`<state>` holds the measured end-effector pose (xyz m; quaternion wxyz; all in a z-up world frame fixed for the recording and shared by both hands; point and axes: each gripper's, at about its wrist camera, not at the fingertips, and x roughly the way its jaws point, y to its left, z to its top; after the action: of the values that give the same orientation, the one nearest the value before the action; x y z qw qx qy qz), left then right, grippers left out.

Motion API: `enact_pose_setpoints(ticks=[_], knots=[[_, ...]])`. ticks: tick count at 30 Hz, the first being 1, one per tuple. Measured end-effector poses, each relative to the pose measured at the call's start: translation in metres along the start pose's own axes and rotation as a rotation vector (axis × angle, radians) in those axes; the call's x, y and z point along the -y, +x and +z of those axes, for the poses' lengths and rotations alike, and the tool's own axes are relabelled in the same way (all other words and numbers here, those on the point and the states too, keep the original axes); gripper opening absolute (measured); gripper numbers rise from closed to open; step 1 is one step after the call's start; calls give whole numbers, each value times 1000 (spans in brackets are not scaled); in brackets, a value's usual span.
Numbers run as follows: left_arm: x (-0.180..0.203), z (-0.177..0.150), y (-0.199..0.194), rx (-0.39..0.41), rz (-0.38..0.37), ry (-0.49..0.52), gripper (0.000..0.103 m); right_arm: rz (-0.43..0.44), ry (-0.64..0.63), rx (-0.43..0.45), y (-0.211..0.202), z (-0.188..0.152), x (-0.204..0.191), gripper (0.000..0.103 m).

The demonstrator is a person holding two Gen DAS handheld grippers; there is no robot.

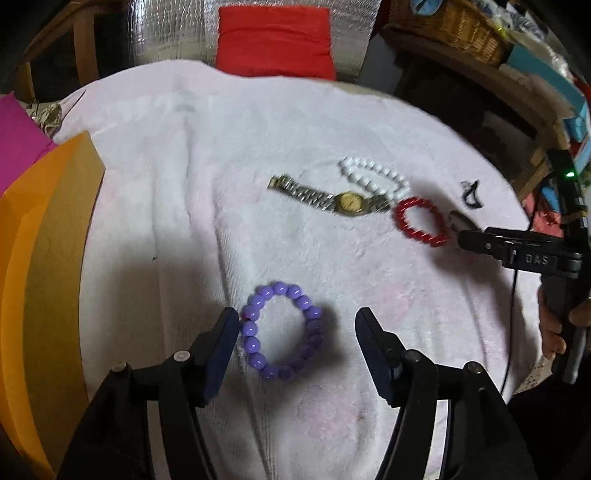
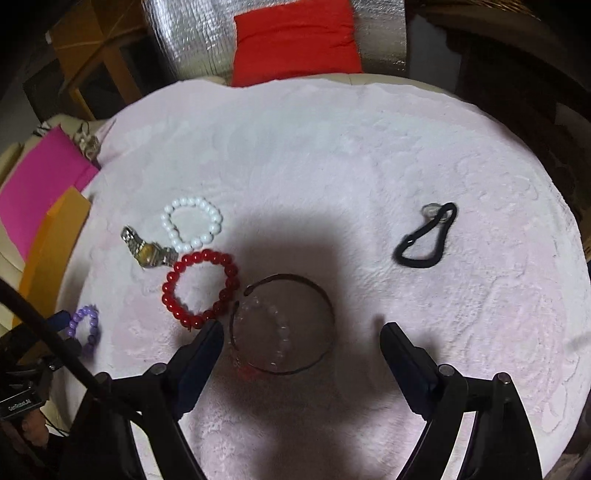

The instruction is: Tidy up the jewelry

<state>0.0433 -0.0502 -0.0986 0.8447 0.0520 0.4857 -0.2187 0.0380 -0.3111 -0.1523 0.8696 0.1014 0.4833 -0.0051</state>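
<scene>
A purple bead bracelet (image 1: 282, 330) lies on the white towel (image 1: 221, 147) between the fingers of my open left gripper (image 1: 297, 325); its left finger touches the beads. A gold watch (image 1: 332, 197), a white bead bracelet (image 1: 375, 177) and a red bead bracelet (image 1: 419, 221) lie farther right. My open right gripper (image 2: 301, 336) hovers over a dark bangle (image 2: 284, 325) with a clear bead bracelet (image 2: 273, 332) inside it. The red bracelet (image 2: 201, 288), white bracelet (image 2: 192, 223), watch (image 2: 147, 247) and purple bracelet (image 2: 85, 326) lie to its left. The right gripper (image 1: 461, 236) also shows in the left wrist view.
A black carabiner (image 2: 424, 238) lies at the right of the towel. Orange (image 1: 44, 258) and pink (image 1: 18, 144) sheets lie at the left edge. A red cushion (image 1: 275, 44) is at the back. A wicker basket (image 1: 454, 26) stands at the back right.
</scene>
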Motion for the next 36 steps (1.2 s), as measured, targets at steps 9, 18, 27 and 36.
enact_pose_setpoints(ticks=[9,18,27,36], knots=[[11,-5,11,-4,64,44,40,-74,-28,39,1,-5,-10,64],[0,7,-18,86,47,11,10,-10,26,112,-31,4,-2,64],[-9,2,-21,64,-9,22,10,36,42,174,-47,5,-19,64],[16,-10,-1,6,-14,100,32,35,66,156,-44,2,-9,64]])
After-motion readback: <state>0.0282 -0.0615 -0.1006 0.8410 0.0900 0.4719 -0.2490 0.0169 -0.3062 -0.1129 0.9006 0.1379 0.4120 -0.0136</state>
